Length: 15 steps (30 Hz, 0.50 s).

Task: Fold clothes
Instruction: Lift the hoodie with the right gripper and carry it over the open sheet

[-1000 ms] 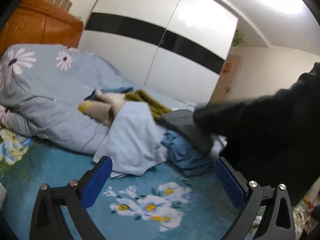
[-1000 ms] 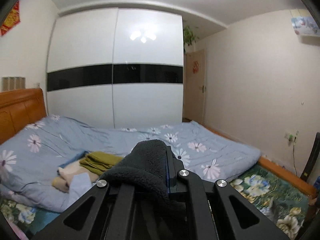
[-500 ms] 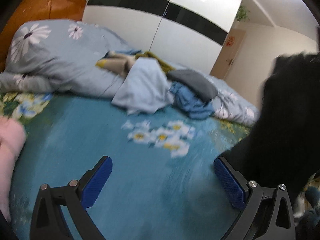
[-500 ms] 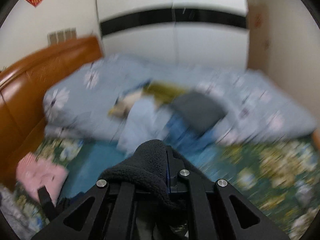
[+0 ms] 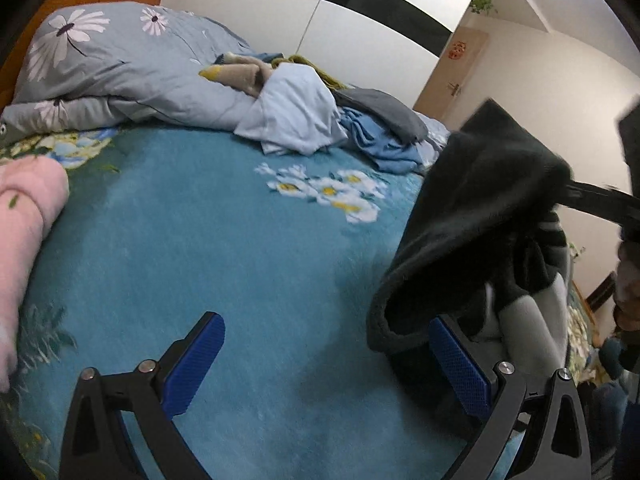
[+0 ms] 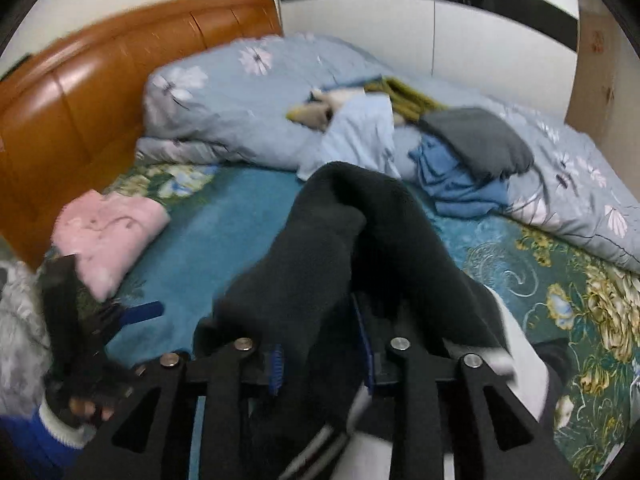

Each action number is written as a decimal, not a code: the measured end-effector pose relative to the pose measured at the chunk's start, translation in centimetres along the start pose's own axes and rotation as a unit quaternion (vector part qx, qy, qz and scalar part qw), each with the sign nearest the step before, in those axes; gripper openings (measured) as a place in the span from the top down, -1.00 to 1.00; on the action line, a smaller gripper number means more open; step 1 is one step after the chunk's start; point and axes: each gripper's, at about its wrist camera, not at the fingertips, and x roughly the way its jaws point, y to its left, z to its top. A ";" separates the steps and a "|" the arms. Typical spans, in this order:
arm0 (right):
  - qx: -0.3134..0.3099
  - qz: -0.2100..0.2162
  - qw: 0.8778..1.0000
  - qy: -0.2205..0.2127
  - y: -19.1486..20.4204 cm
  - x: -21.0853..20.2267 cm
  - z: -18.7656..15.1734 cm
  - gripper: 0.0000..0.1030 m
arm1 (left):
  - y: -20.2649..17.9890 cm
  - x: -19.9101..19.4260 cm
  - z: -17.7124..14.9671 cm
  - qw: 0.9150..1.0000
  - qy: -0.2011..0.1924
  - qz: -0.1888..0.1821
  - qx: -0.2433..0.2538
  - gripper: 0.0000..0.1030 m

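A dark fleece garment [image 6: 340, 248] with a pale grey and striped part hangs over the teal flowered bedsheet [image 5: 224, 248]. It runs between the jaws of my right gripper [image 6: 322, 354]. Those jaws are opening, and a gap shows beside the blue pads [image 6: 276, 364]. In the left wrist view the same garment [image 5: 480, 220] droops at the right, onto the right finger of my left gripper [image 5: 328, 344]. That gripper stands wide open low over the sheet, with only bedsheet between its fingers. In the right wrist view the left gripper [image 6: 120, 314] is a blur at the lower left.
A folded pink garment [image 6: 108, 232] lies at the bed's left by the wooden headboard [image 6: 80, 100]. Unfolded clothes are heaped at the back: a light blue shirt [image 5: 296, 112], a blue piece [image 5: 380, 140], a grey one [image 5: 384, 108]. A flowered duvet [image 5: 120, 64] lies behind them.
Both grippers have come down and tipped toward the bed. The right gripper, shut on the fleece before, now has its jaws apart. The fleece has sunk beside the left gripper's right finger.
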 end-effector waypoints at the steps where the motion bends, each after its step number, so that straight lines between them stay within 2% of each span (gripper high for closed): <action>1: 0.007 0.001 1.000 -0.015 -0.5 -1.3 -0.8 0.16 | -0.2 0.1 -0.4 1.000 0.005 -0.009 -0.004 -1.00; 5: 0.082 -0.019 0.995 -0.059 -4.2 -5.3 -3.3 0.10 | -1.8 1.2 -1.8 0.999 0.028 -0.024 -0.008 -1.00; 8: 0.142 -0.016 0.986 -0.084 -7.5 -7.4 -6.3 0.10 | -3.9 2.8 -2.7 0.999 0.041 -0.002 0.017 -1.00; 10: 0.162 -0.017 0.983 -0.086 -8.9 -7.9 -7.8 0.10 | -4.9 4.3 -3.3 0.998 0.053 0.019 0.027 -1.00; 15: 0.183 -0.027 0.980 -0.077 -10.6 -7.6 -10.5 0.10 | -5.2 6.3 -4.5 0.995 0.088 0.035 -0.025 -1.00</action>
